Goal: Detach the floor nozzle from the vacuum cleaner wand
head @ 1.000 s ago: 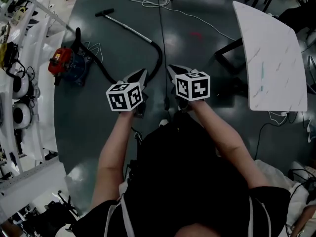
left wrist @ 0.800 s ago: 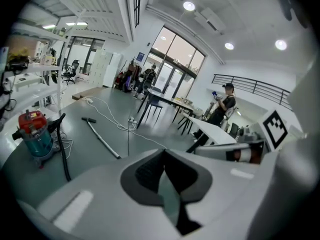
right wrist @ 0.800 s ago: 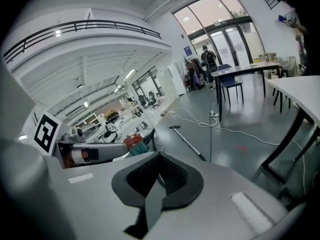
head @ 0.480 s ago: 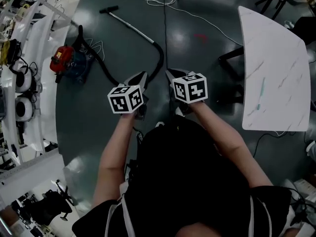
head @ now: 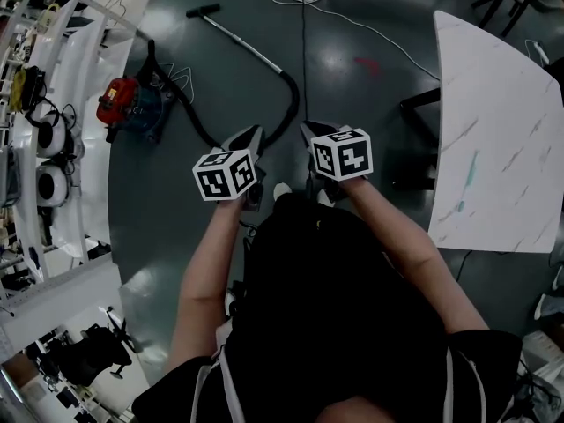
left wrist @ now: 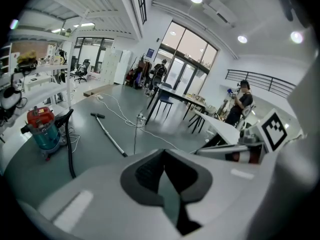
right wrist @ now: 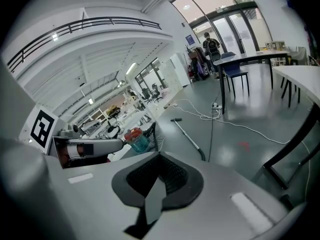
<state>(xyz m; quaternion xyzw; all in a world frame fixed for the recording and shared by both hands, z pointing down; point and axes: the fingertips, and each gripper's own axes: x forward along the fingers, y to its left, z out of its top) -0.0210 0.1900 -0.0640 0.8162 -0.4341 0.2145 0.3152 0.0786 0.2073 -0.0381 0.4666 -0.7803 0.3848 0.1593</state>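
The vacuum cleaner lies on the dark floor ahead of me. Its black floor nozzle [head: 203,11] sits at the far end of the silver wand [head: 247,46]. A black hose [head: 291,104] curves back to the red and blue canister [head: 130,106]. My left gripper [head: 248,137] and right gripper [head: 311,131] are held side by side in the air, well short of the wand. Both are shut with nothing between the jaws. The nozzle [left wrist: 97,115] and wand [left wrist: 113,140] also show in the left gripper view. The right gripper view shows the nozzle [right wrist: 176,119] and canister [right wrist: 136,138] too.
A white table [head: 502,130] on black legs stands at the right. White cables [head: 352,20] run across the floor beyond the wand. Shelving with equipment [head: 40,157] lines the left side. People stand far off by tables and glass doors [left wrist: 242,101].
The vacuum, wand and table have slid lower and nearer in the head view as I moved forward. Both grippers stay shut and side by side.
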